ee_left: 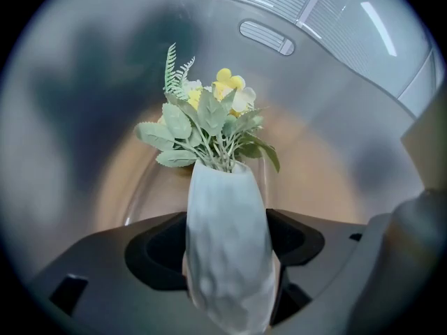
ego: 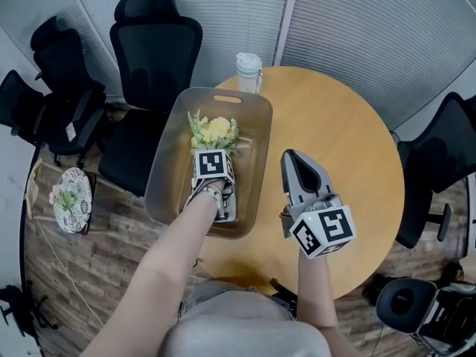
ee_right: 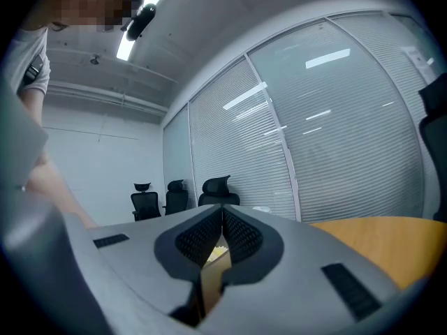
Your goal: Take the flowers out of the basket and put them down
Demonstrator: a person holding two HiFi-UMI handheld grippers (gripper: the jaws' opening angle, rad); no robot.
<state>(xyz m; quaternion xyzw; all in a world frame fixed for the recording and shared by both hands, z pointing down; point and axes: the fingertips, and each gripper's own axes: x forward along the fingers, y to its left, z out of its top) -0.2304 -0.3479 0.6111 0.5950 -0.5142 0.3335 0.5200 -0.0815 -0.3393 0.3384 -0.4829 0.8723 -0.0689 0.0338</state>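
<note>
The left gripper (ego: 213, 155) reaches down into a translucent grey plastic basket (ego: 167, 143). Its jaws are closed on the body of a white, dimpled ceramic vase (ee_left: 227, 250), which fills the gap between them. The right gripper (ego: 291, 157) hovers over the round wooden table (ego: 349, 147), just right of the basket, with its jaws pressed together and nothing between them. The only printing to be seen is the black-and-white square markers on each gripper's cube.

The vase holds the flowers (ego: 213, 131), a small bunch of yellow and cream blooms with pale green leaves and a fern sprig. They lie inside the basket, in its far half. The vase's long axis runs along the basket's length. Its mouth and the flowers point away from the person, toward the oval handle slot (ego: 227, 99) in the far wall. Whether the vase rests on the basket floor or is raised off it cannot be told.

A clear bottle with a white cap (ego: 248, 71) stands on the table just beyond the basket's far rim. Black office chairs (ego: 156, 58) stand past the table's left edge, before slatted window blinds (ego: 372, 28). A round white floral-patterned object (ego: 72, 199) lies on the wooden floor at the left.
</note>
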